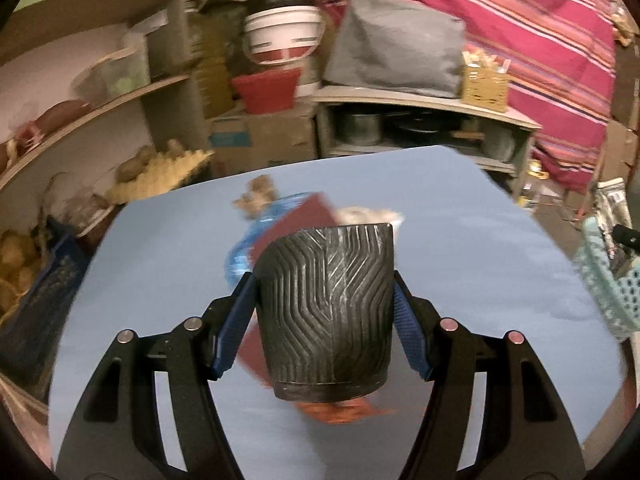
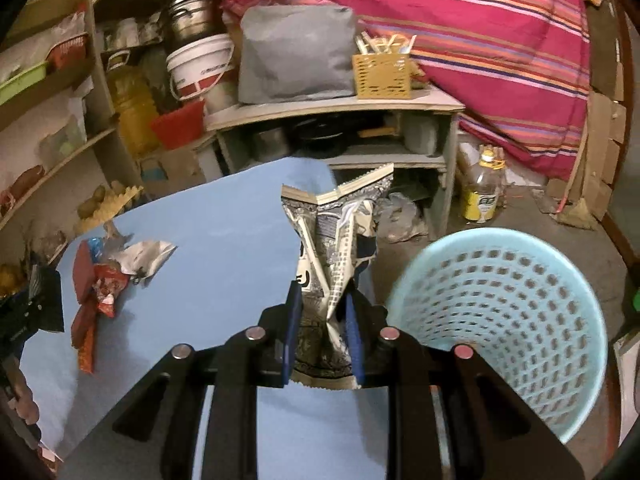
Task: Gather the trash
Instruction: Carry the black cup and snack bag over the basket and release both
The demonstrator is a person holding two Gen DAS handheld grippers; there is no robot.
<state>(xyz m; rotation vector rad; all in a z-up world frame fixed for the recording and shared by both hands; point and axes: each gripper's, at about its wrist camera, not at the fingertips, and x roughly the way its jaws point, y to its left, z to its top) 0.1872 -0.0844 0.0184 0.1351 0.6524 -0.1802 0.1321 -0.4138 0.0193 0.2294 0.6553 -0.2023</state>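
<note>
My left gripper is shut on a black ribbed paper cup, held upside down above the blue table. Behind and below the cup lie a dark red wrapper, a blue wrapper and an orange-red wrapper. My right gripper is shut on a crumpled black-and-white snack bag, held upright at the table's right edge, left of the light blue trash basket. A pile of red and silver wrappers lies at the table's left.
The basket stands on the floor to the right of the table; its rim shows in the left wrist view. Shelves with pots, buckets and a grey bag stand behind the table. A yellow-labelled bottle stands on the floor.
</note>
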